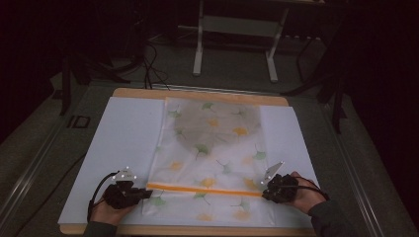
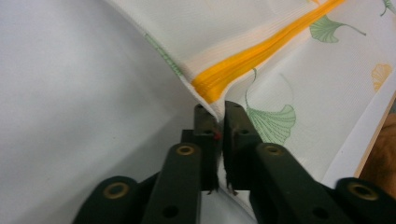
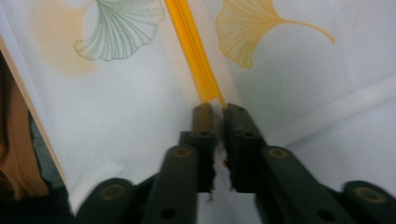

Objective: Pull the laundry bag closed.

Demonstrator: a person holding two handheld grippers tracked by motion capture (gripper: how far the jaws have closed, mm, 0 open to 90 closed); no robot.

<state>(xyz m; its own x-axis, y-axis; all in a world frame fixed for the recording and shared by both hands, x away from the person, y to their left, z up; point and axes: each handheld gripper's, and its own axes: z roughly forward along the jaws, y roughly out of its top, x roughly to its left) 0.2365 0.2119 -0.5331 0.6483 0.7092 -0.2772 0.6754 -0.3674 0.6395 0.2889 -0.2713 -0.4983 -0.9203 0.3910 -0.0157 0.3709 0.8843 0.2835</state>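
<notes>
— Where is the cloth?

— The leaf-print cloth (image 1: 212, 148) lies flat on the white sheet (image 1: 123, 143) over the worktop (image 1: 143, 93), its orange stripe (image 1: 202, 189) running across near my edge.

— And your 2 tools?

— My left hand-held gripper (image 2: 215, 116) has its jaws narrow, pinching the cloth's edge at the stripe's end. My right hand-held gripper (image 3: 216, 114) is just as narrow, clamped on the opposite end of that stripe. In the high view they sit at the cloth's 2 side edges, well apart.

Dim room, white-legged stand (image 1: 234, 37) behind
</notes>
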